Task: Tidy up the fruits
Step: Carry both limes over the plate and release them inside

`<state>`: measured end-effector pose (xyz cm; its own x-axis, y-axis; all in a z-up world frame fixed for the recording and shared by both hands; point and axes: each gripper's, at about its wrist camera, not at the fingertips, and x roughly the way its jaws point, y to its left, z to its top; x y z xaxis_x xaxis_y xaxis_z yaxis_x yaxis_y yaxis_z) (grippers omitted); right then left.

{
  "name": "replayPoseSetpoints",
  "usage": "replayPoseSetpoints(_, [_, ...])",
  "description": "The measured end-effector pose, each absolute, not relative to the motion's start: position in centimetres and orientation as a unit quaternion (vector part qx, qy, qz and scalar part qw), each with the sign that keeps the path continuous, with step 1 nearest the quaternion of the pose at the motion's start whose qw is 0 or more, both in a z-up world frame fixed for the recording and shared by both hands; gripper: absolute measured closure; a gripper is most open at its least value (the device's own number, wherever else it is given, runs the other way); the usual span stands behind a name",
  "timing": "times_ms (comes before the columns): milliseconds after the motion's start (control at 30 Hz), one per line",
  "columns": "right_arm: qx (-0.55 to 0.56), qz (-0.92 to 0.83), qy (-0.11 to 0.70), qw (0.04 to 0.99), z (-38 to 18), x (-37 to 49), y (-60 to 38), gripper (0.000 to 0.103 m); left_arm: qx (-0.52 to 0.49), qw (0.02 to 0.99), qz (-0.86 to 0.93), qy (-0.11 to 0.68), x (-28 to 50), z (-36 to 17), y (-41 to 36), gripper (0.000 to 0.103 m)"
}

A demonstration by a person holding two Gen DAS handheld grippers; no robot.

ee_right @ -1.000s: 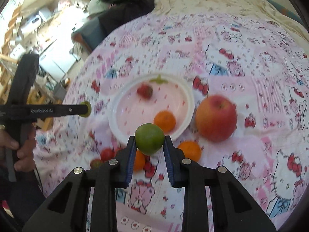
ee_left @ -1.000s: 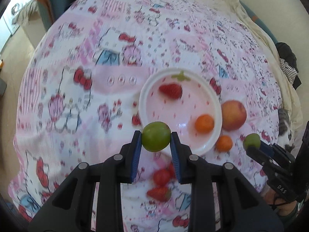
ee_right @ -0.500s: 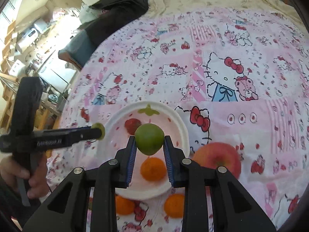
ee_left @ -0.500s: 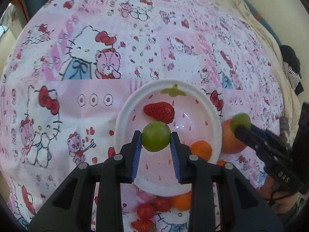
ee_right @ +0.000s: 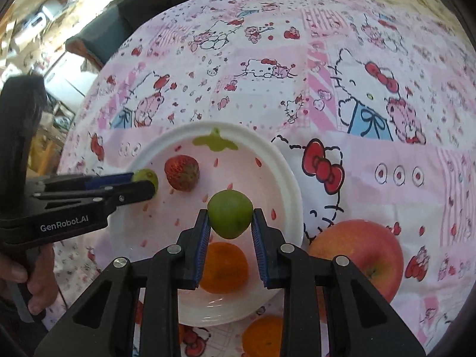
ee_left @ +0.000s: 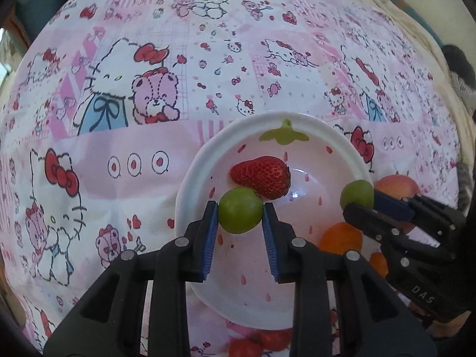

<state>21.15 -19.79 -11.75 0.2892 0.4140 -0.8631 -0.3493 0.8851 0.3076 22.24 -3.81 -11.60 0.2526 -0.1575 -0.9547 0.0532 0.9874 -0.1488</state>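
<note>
Pink patchwork cloth [ee_left: 184,136] printed with cartoon cats, bears and red bows covers the surface; whether a table or a bed lies under it cannot be told. On the cloth sits a white plate [ee_left: 190,178] with a pale pink middle and a green leaf mark at its far rim.

Going left to right in the left wrist view: the left tongs [ee_left: 240,232] are drawn in tight on a green fruit [ee_left: 240,209], one blue pad pressed to each side of it, and they hold it above the near-left part of the plate. Just beyond it a strawberry [ee_left: 261,175] lies in the plate. Further right the right tongs [ee_left: 361,205] come in from the side, nipping a second green fruit [ee_left: 357,193] at their tips over the plate's right edge. Below them an orange fruit [ee_left: 339,238] rests in the plate, and a red apple [ee_left: 395,183] lies on the cloth beside the rim, partly hidden by the tongs.

From the right wrist view, a hand [ee_right: 35,285] grips the left tool's handle at the left edge. That view also shows the right tongs clamped on their green fruit above the plate's middle, with the orange fruit under it. Another orange fruit [ee_right: 261,336] lies on the cloth near the plate's front rim.
</note>
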Motion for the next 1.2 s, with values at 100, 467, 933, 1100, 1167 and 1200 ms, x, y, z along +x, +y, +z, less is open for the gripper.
replayPoseSetpoints(100, [0.025, 0.235, 0.547, 0.803, -11.9, 21.2, -19.7, 0.073, -0.033, 0.793, -0.065, 0.605, 22.2, -11.8, -3.9, 0.076])
replayPoseSetpoints(467, [-0.012, 0.229, 0.543, 0.808, -12.0, 20.8, -18.8, 0.071, -0.011, 0.795, -0.055, 0.604, 22.0, -12.3, -4.2, 0.07])
replayPoseSetpoints(933, [-0.004, 0.266, 0.546, 0.794, -11.1, 20.8, -19.8, 0.066, -0.006, 0.811, -0.063, 0.582, 21.5, -10.7, -4.3, 0.025])
replayPoseSetpoints(1100, [0.022, 0.27, 0.505, 0.819, -8.9, 20.2, -20.8, 0.015, -0.021, 0.817, -0.061, 0.572, 21.3, -9.7, -3.6, 0.025])
replayPoseSetpoints(1167, [0.028, 0.274, 0.5, 0.821, -8.3, 20.0, -20.9, 0.015, -0.028, 0.822, -0.061, 0.565, 20.9, -9.0, -3.2, 0.025])
replayPoseSetpoints(1200, [0.03, 0.273, 0.498, 0.823, -8.1, 19.9, -20.9, 0.015, -0.032, 0.825, -0.062, 0.561, 20.7, -8.6, -3.0, 0.025])
